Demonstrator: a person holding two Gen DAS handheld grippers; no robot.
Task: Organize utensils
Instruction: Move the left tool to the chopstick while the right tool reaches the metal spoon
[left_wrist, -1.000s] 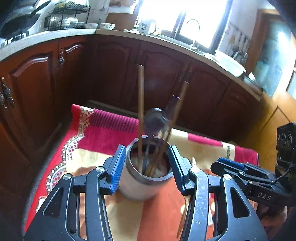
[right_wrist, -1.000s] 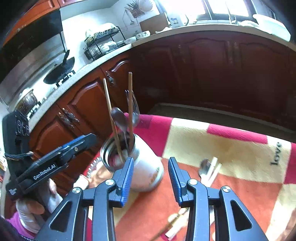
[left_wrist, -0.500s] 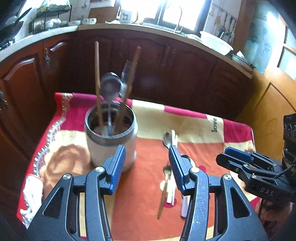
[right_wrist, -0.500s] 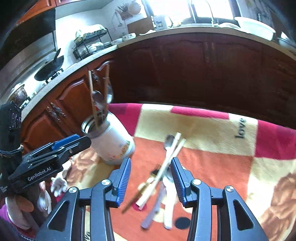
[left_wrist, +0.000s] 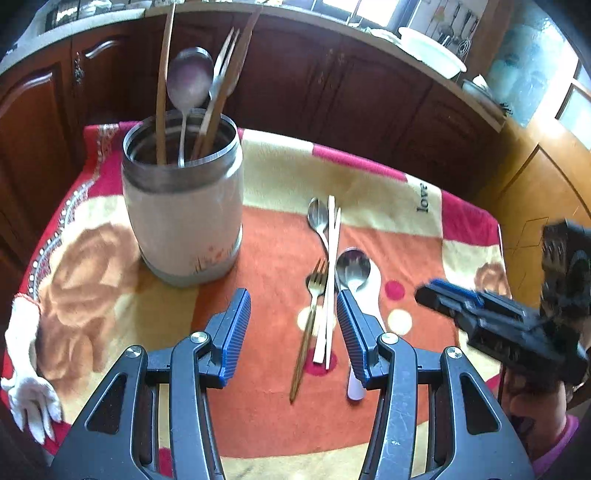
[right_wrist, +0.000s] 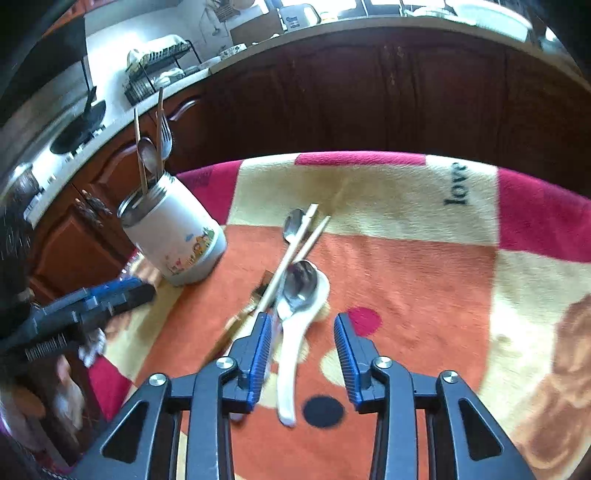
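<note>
Utensil holder (left_wrist: 183, 206): white cylindrical canister with a steel rim, upright on the blanket-covered bench (left_wrist: 369, 181), toward its far left corner. Contents: two wooden chopsticks (left_wrist: 161, 85), a steel spoon (left_wrist: 188, 79) bowl-up, and a fork (left_wrist: 221, 62), all standing and leaning on the rim.

Loose group, to the right of the holder and well apart from it:
- small steel spoon (left_wrist: 318, 218), farthest from the camera;
- pair of pale chopsticks (left_wrist: 331, 273), lying across that spoon's handle;
- gold-toned fork (left_wrist: 312, 317), just beside the chopsticks on the holder's side;
- steel spoon (right_wrist: 301, 284) nested in the bowl of a white ceramic spoon (right_wrist: 291, 354).

Left gripper (left_wrist: 293, 328): jaws parted, empty, hovering above the gold fork and pale chopsticks, right of the holder.

Right gripper (right_wrist: 301, 356): jaws have just been closing, with a gap remaining; the white spoon's handle lies between them, pads not pressing on it.
</note>
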